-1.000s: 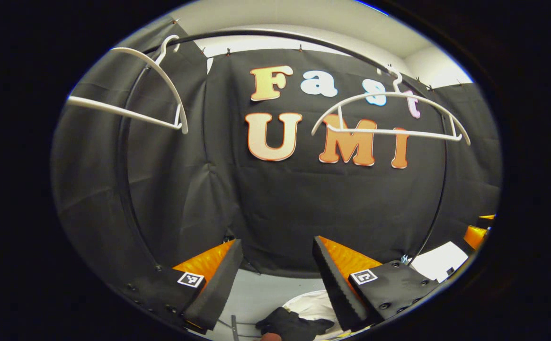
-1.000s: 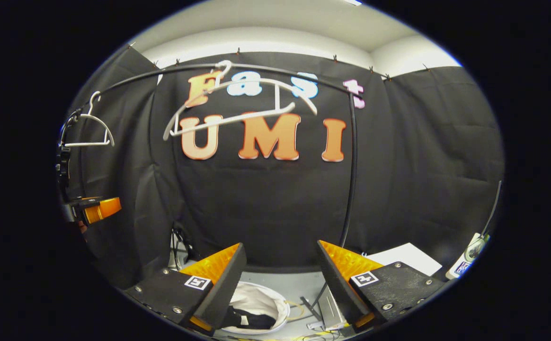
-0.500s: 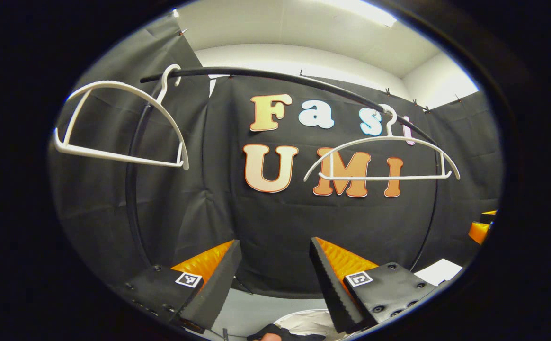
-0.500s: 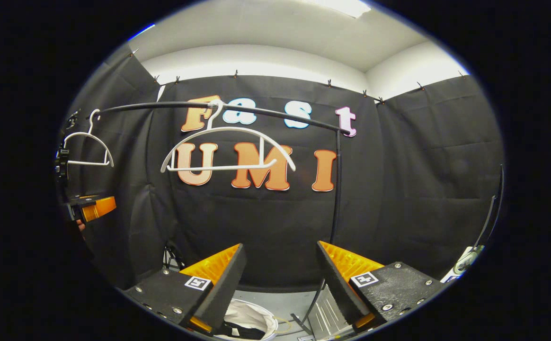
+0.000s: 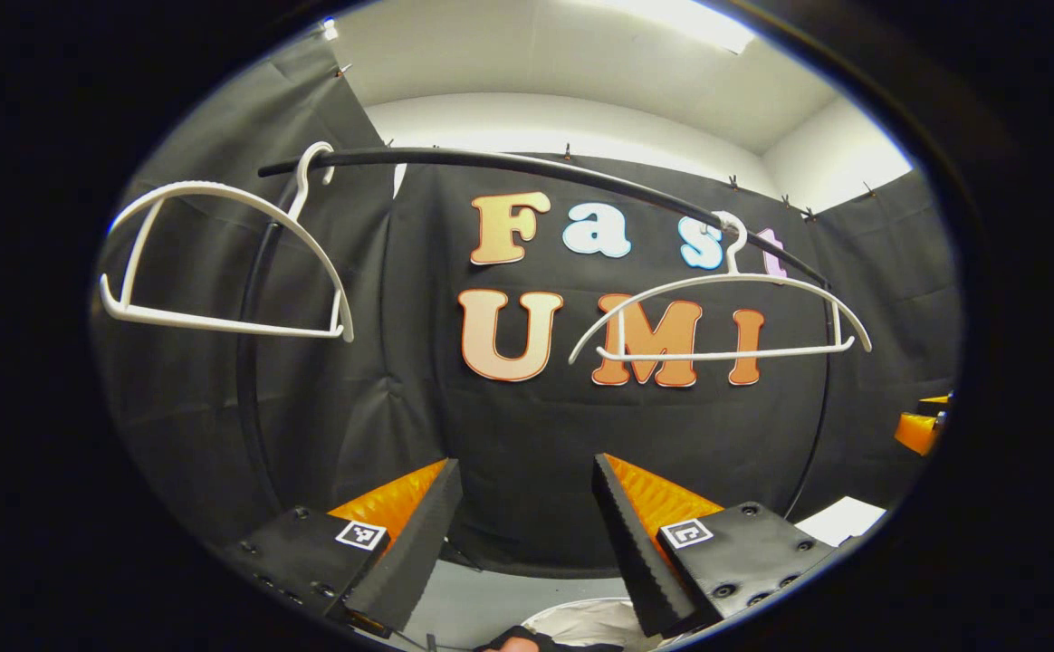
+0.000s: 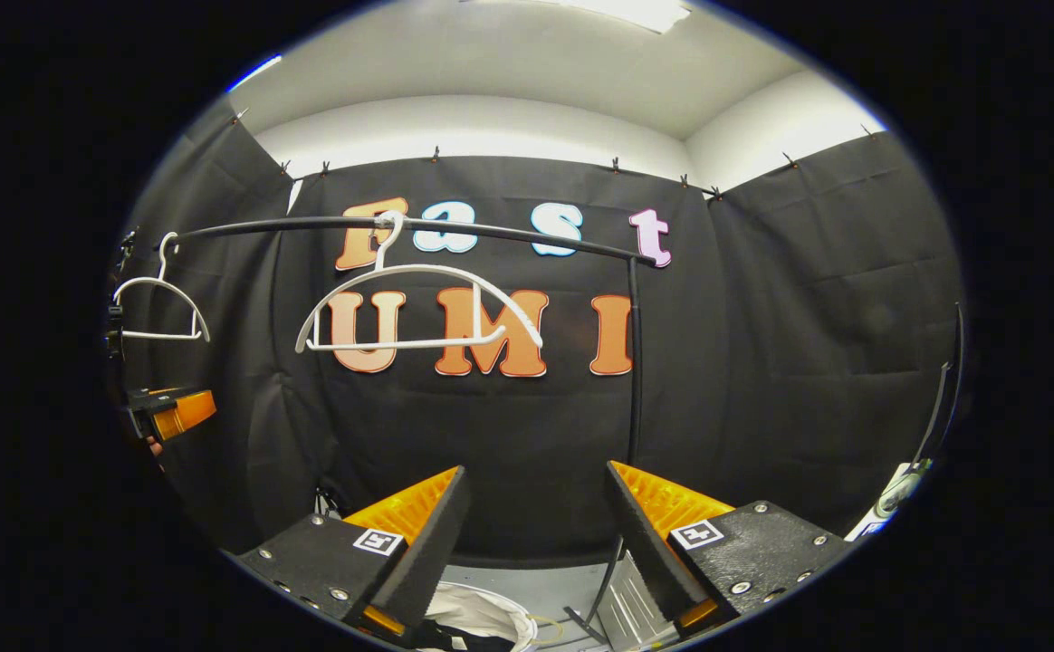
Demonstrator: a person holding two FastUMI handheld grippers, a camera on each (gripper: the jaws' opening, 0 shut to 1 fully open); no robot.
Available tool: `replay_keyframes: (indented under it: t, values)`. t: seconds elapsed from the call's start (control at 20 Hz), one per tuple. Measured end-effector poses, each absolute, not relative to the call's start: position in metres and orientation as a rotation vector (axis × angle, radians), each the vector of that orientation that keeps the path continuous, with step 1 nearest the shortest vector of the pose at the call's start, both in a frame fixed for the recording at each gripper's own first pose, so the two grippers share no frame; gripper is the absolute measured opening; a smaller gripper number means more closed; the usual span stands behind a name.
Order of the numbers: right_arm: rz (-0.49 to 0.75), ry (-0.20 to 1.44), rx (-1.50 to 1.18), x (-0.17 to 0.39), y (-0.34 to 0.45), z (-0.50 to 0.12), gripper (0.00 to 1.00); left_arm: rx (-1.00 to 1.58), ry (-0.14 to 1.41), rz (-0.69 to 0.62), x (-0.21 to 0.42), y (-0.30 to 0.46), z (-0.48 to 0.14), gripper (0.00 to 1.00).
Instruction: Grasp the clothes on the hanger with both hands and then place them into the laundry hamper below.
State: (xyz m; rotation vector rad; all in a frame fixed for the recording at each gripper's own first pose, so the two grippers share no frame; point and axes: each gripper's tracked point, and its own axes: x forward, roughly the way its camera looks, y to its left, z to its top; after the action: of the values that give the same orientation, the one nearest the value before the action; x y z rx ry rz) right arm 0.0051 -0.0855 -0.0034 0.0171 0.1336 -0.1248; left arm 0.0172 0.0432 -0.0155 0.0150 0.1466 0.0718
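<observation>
While both hand-held grippers (image 5: 522, 534) (image 6: 536, 539) stay open and empty, hangers (image 5: 717, 312) sit lower, hamper (image 6: 482, 616) nearly gone

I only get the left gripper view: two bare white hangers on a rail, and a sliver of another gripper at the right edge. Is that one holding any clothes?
Observer: No. The right gripper view shows the right gripper open, with nothing between its fingers.
Operator: Where are the clothes, then?
Observer: At the bottom of that view sits the white-lined hamper with something dark inside; I cannot tell if it is clothing.
Operator: How does my gripper look from there?
Observer: The left gripper shows at the left edge, below the farther hanger.
</observation>
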Motion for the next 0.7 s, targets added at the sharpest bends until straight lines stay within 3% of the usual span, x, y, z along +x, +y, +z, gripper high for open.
replay_keyframes:
  t: [0.7]
  values:
    - [-0.125, 0.17, 0.034, 0.006, -0.079, -0.023, 0.92, 0.021, 0.167, 0.067, 0.017, 0.043, -0.025, 0.98]
